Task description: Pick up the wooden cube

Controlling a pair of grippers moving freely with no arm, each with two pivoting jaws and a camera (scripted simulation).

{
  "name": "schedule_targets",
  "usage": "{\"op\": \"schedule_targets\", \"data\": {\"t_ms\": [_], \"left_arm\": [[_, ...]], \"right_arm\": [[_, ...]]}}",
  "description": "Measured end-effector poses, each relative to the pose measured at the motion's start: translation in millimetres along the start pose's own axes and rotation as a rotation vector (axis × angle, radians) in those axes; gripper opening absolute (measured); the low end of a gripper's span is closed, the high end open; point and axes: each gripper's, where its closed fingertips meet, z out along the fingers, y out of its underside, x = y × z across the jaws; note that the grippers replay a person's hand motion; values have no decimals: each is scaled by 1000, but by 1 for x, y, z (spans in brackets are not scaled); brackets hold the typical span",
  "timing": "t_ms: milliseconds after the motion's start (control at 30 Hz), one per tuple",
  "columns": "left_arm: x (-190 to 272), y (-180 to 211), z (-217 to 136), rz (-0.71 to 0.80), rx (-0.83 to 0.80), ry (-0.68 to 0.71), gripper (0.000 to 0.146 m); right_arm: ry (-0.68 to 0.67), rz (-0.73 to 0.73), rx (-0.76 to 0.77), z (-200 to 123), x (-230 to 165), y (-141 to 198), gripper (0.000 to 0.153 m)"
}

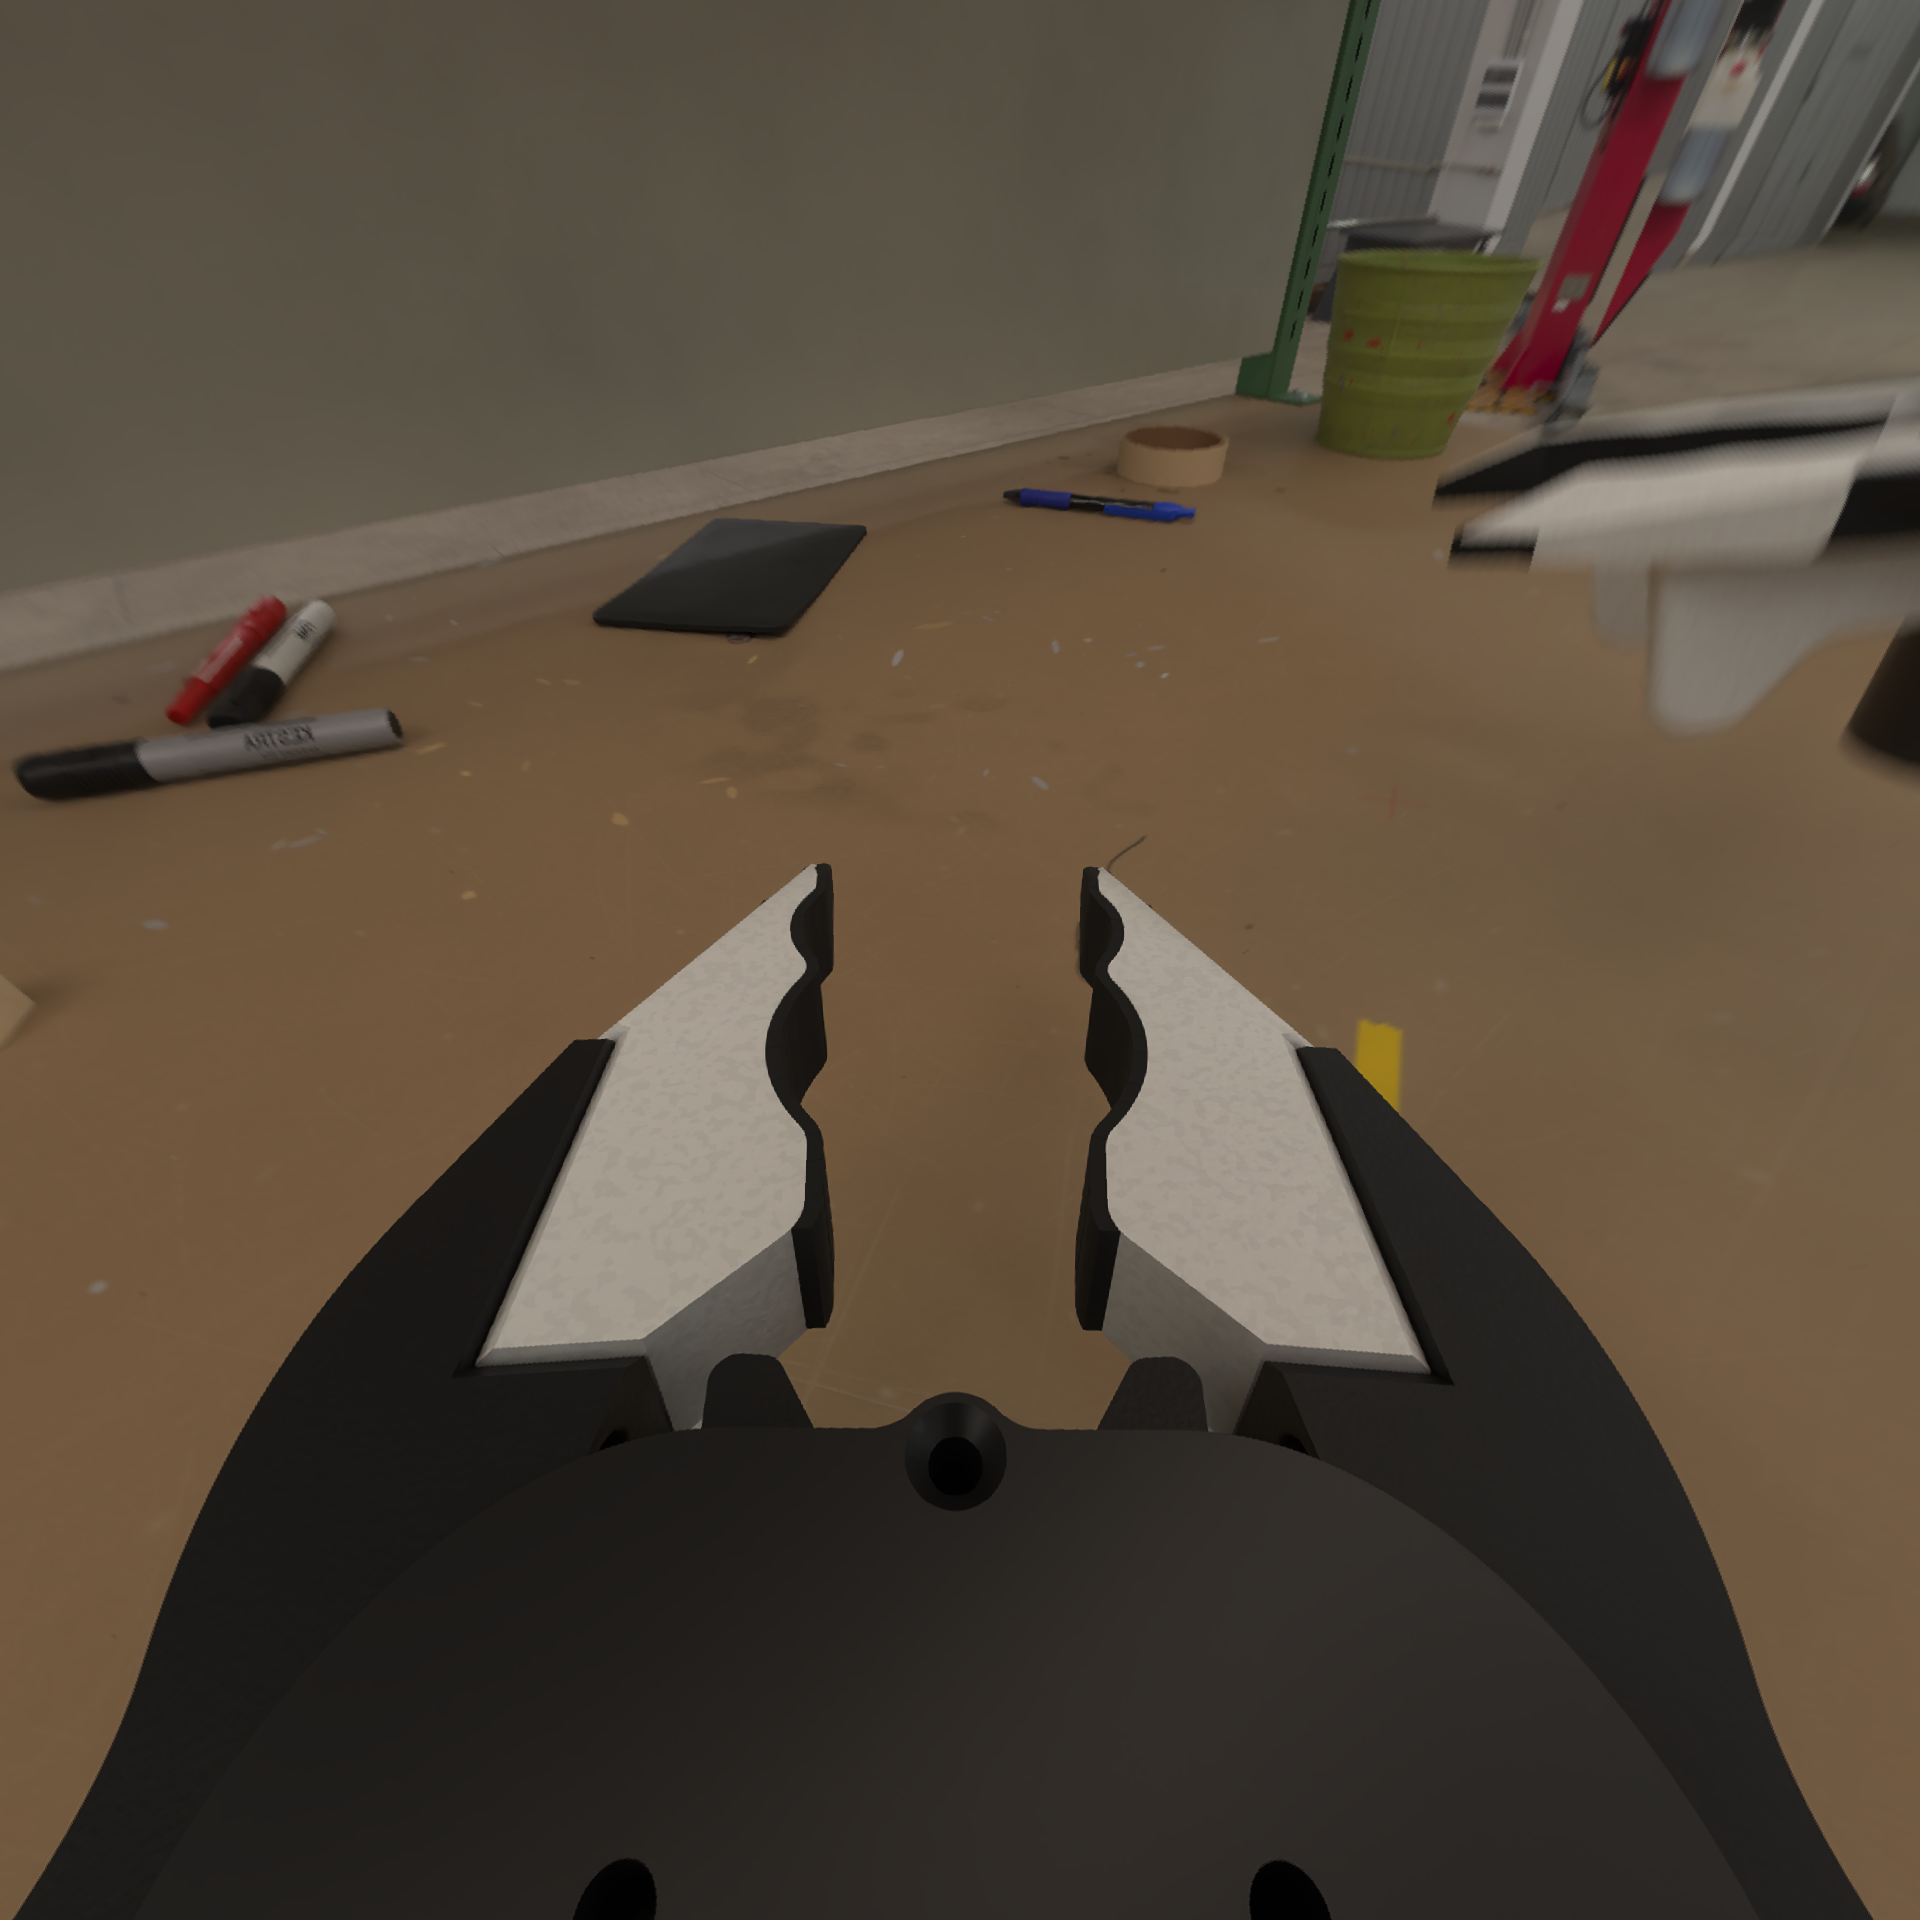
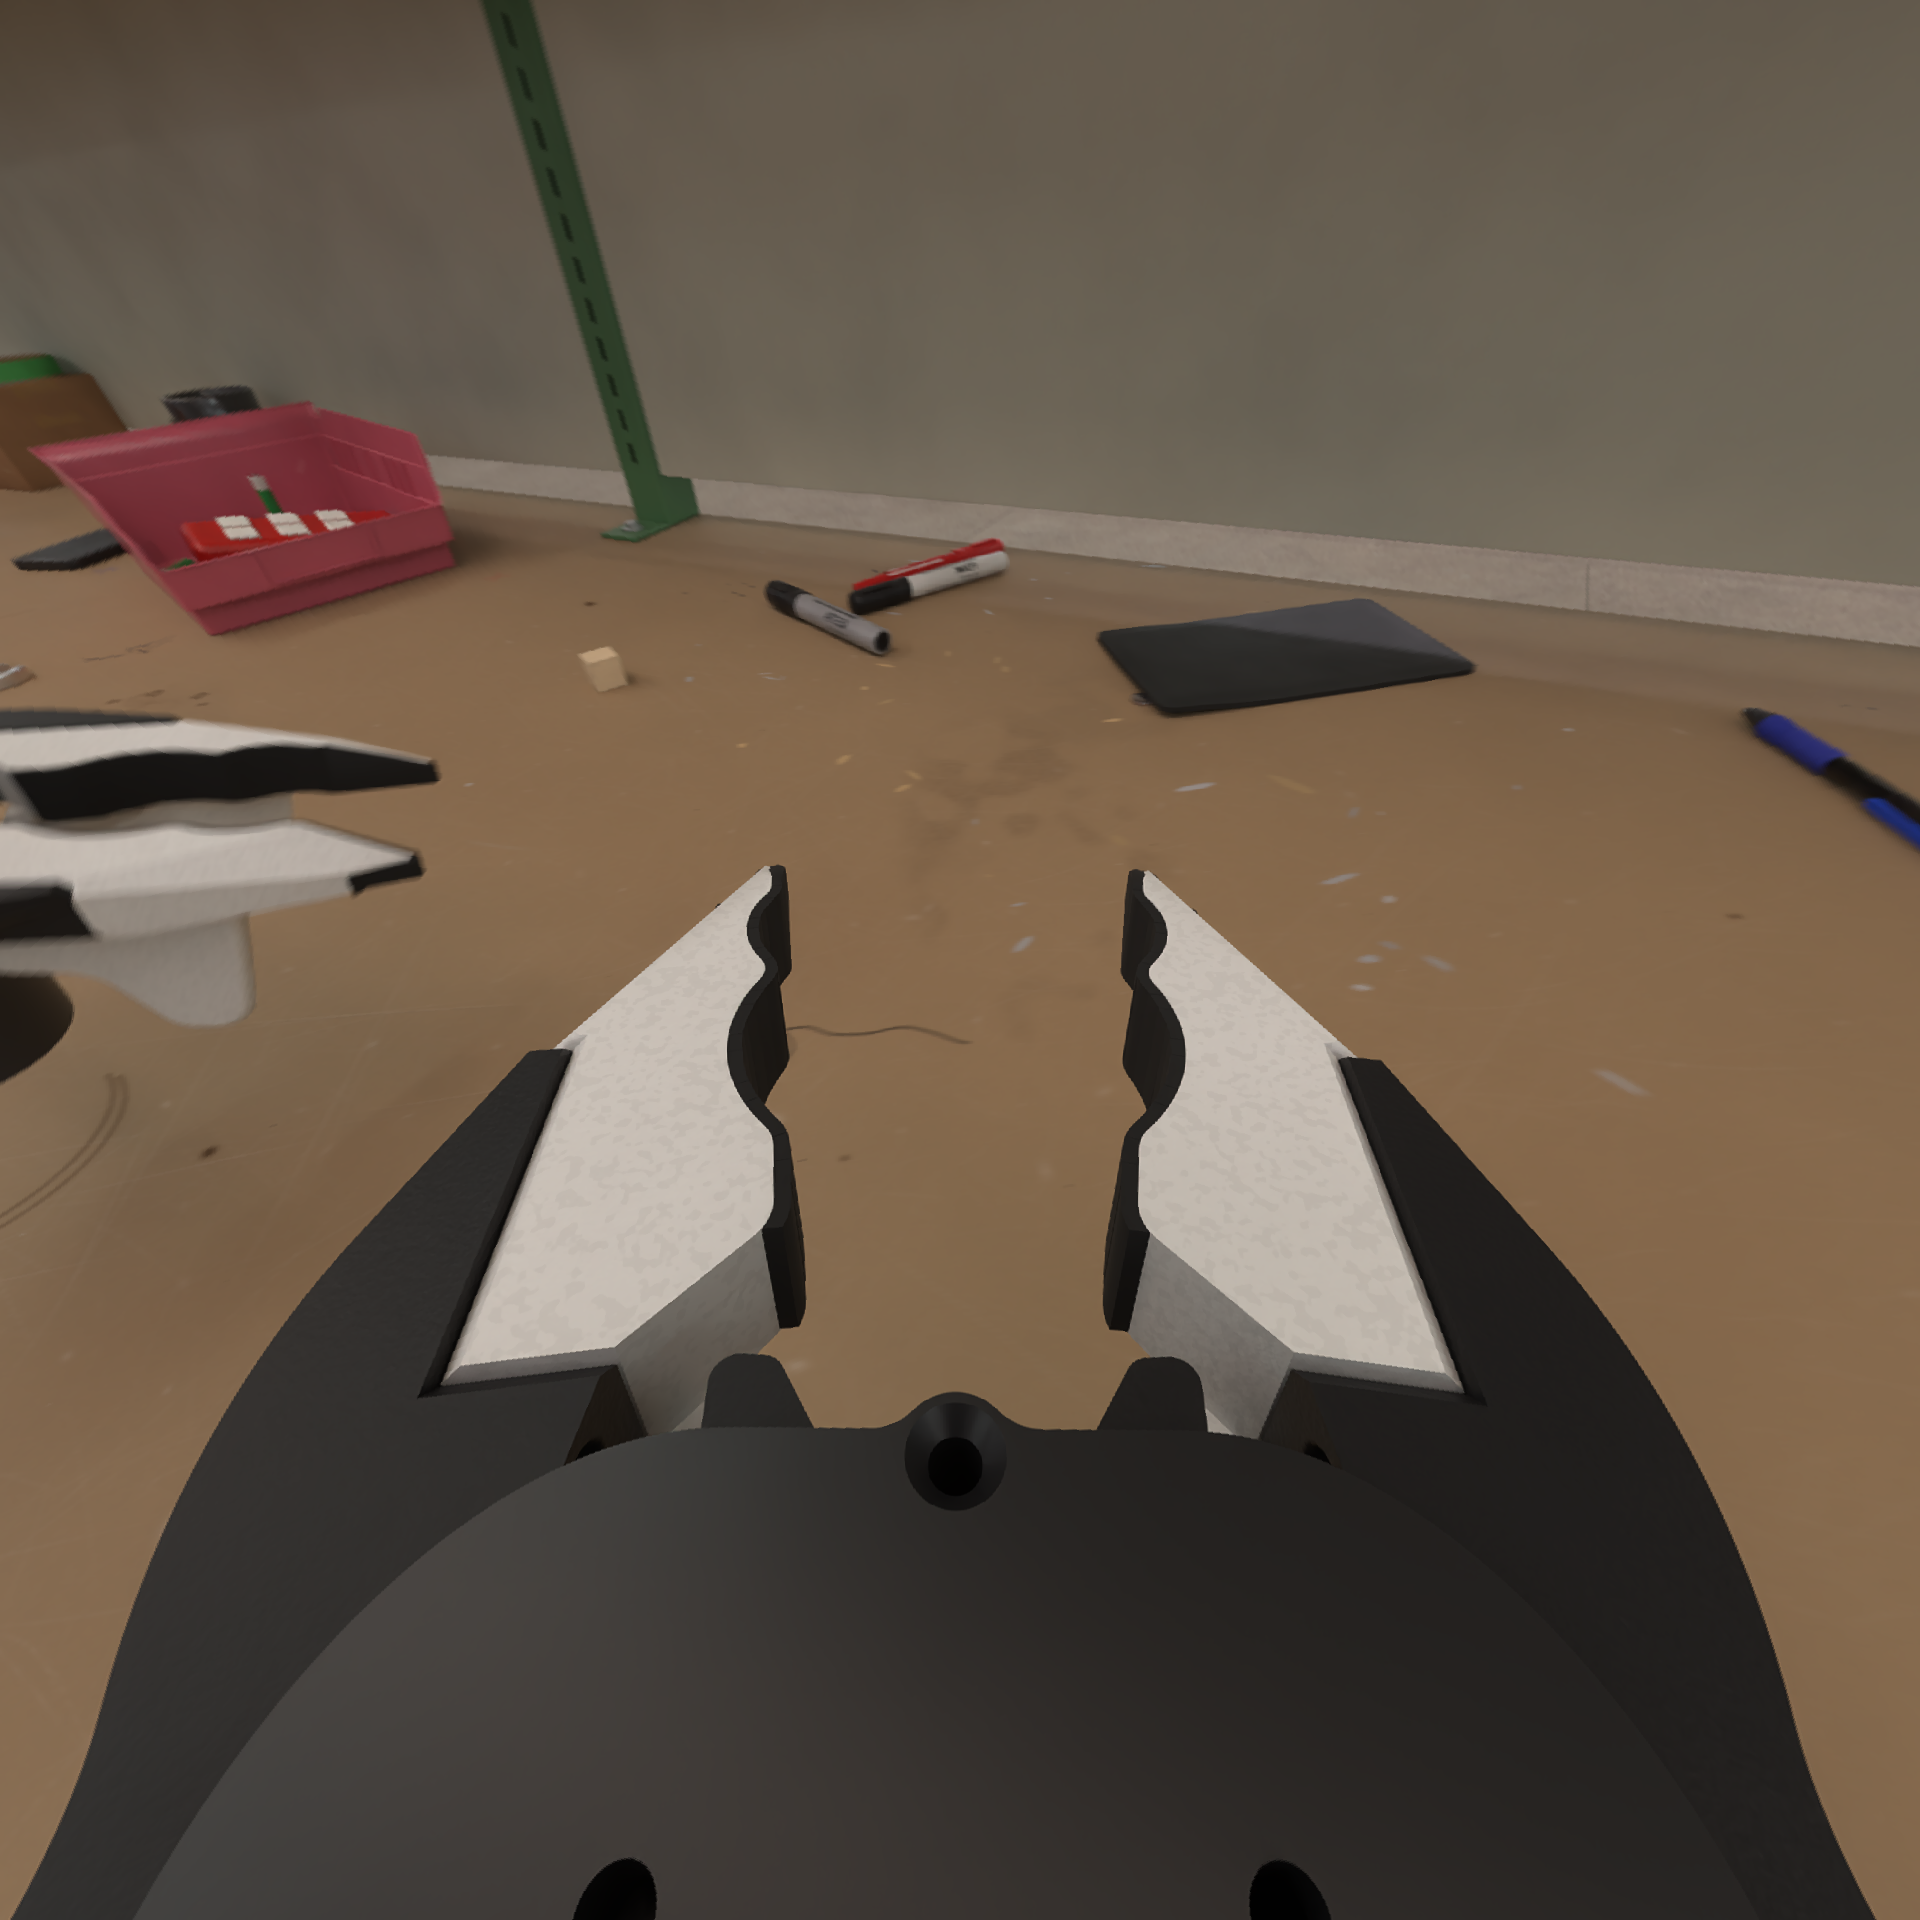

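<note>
The wooden cube is small and pale and sits on the brown table, far ahead and to the left in the right wrist view, near the markers. My right gripper is open and empty, well short of the cube. My left gripper is open and empty above bare table; it also shows in the right wrist view, to the left and nearer than the cube. A tan corner at the left edge of the left wrist view may be the cube. The right gripper shows at the right of the left wrist view.
A pink bin with small parts stands at the far left. Markers, a black pad, a blue pen, a tape roll and a green bucket lie toward the wall. A green post stands at the wall.
</note>
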Motion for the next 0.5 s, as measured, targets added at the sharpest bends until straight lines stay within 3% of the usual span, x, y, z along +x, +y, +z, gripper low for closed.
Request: {"op": "schedule_targets", "data": {"t_ms": [100, 200, 300, 500], "left_arm": [[-3, -13, -9, -116, 20, 20, 50], [-11, -18, -16, -129, 33, -9, 51], [-14, -7, -17, -104, -24, -29, 61], [3, 11, -14, -206, -93, 62, 76]], "right_arm": [[-12, -46, 36, 1, -32, 15, 65], [-21, -112, 67, -1, -50, 19, 61], [-33, -133, 20, 1, -56, 28, 60], [-64, -63, -24, 1, -52, 39, 59]]}}
